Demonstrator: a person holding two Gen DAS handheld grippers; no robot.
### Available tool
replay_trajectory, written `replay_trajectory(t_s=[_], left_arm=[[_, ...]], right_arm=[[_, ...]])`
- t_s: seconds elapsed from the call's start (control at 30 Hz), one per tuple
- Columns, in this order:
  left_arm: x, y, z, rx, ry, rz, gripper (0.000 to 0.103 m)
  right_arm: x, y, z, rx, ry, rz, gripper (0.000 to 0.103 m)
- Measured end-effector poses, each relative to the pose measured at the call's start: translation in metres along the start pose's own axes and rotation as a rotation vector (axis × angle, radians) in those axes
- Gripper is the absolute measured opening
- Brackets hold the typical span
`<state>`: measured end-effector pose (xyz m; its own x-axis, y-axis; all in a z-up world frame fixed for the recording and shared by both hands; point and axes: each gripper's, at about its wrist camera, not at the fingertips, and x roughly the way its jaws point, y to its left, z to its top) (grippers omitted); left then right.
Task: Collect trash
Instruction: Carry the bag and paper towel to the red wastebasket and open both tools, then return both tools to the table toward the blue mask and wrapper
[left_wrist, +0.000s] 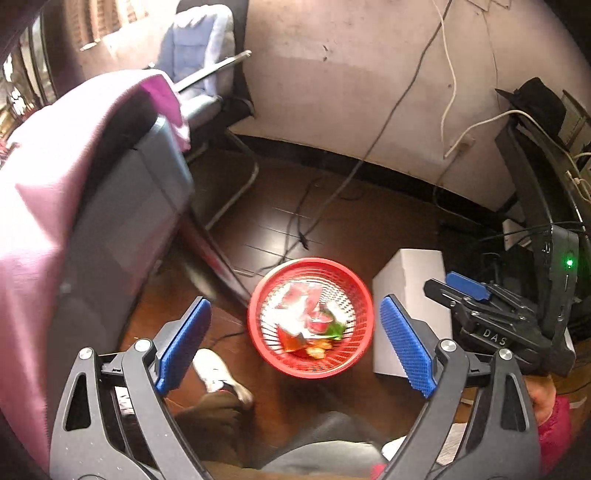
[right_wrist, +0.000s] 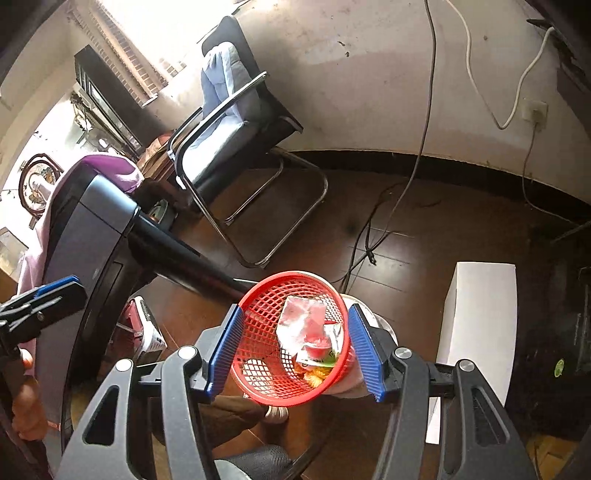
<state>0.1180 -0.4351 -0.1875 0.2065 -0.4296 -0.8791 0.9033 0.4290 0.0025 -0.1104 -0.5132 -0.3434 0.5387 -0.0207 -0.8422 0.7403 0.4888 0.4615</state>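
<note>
- Dark wooden floor (right_wrist: 424, 229) and a stained pale wall (right_wrist: 351, 74) frame the scene, with loose cables trailing across the boards.
- Red mesh basket (right_wrist: 291, 332) sits on the floor, holding crumpled wrappers (right_wrist: 314, 328) in red, white and green.
- Right gripper (right_wrist: 293, 350) points down over the basket, its blue fingers (right_wrist: 364, 350) standing apart on either side of the rim in this view; whether they touch it cannot be told.
- Left gripper (left_wrist: 295, 343) hangs above the basket (left_wrist: 310, 317) with fingers (left_wrist: 184, 343) spread wide and nothing between them.
- White box (left_wrist: 410, 310) stands just beside the basket.
- Black office chair (right_wrist: 236, 133) with a pale blue cushion stands against the wall.
</note>
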Motion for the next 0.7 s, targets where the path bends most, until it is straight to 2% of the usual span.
replay_trajectory(t_s=[0.47, 0.7], left_arm=[[-0.083, 0.050, -0.014, -0.095, -0.144, 0.064, 0.095], [-0.125, 0.081, -0.032, -0.144, -0.218, 0.116, 0.096]], right_arm=[[-0.049, 0.051, -0.003, -0.114, -0.084, 0.028, 0.067], [-0.081, 0.089, -0.004, -0.195, -0.142, 0.055, 0.079]])
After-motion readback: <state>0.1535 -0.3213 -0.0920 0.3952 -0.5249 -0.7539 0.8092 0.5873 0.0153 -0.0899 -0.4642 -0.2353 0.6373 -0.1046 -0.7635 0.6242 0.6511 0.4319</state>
